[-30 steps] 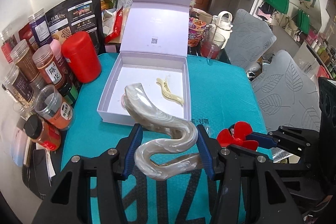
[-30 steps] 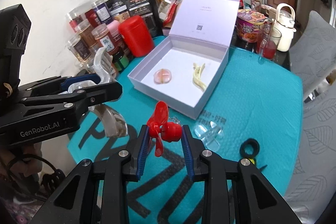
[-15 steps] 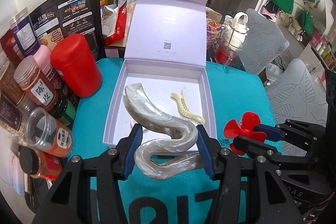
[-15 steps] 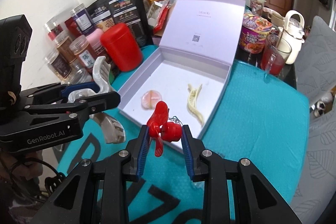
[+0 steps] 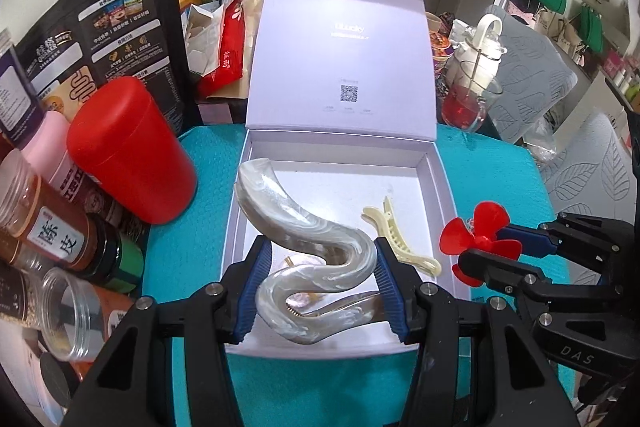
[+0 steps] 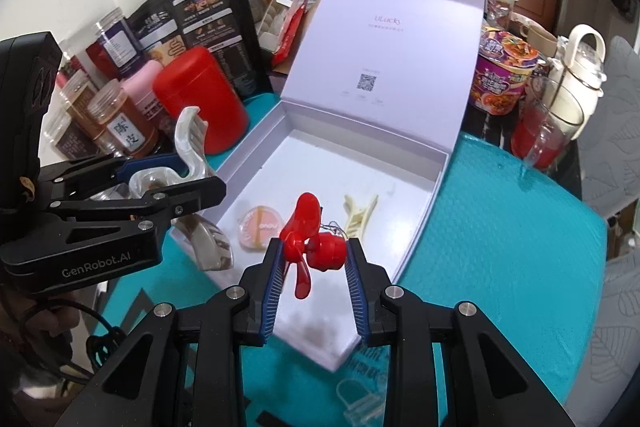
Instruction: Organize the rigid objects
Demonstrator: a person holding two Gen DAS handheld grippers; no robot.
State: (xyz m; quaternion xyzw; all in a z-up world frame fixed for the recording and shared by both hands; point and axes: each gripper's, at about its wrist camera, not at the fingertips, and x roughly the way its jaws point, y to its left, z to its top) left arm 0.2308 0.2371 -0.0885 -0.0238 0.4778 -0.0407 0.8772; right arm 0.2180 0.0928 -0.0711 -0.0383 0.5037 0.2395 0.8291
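An open lilac box (image 5: pixel 438 195) (image 6: pixel 420 227) lies on the teal mat with its lid standing up. In it lie a cream hair clip (image 5: pixel 400 239) (image 6: pixel 358 215) and a round pink item (image 6: pixel 260 227). My left gripper (image 5: pixel 318 285) (image 6: pixel 176 183) is shut on a large pearly white wavy hair claw (image 5: pixel 304 227) (image 6: pixel 190 139), held over the box's near left part. My right gripper (image 6: pixel 316 263) (image 5: pixel 496 247) is shut on a small red fan-shaped clip (image 6: pixel 312 243) (image 5: pixel 476 239), held over the box's near right edge.
A red canister (image 5: pixel 128 151) (image 6: pixel 200 99), several spice jars (image 5: pixel 52 223) and a black pouch (image 5: pixel 104 35) crowd the left. A red-filled glass (image 5: pixel 466 103), a white kettle (image 6: pixel 576 67) and a noodle cup (image 6: pixel 504 75) stand at the back right. A clear item (image 6: pixel 356 399) lies on the mat near me.
Both grippers have moved forward with their clips, from above the mat in front of the box to over the box's near part. The box contents have not moved.
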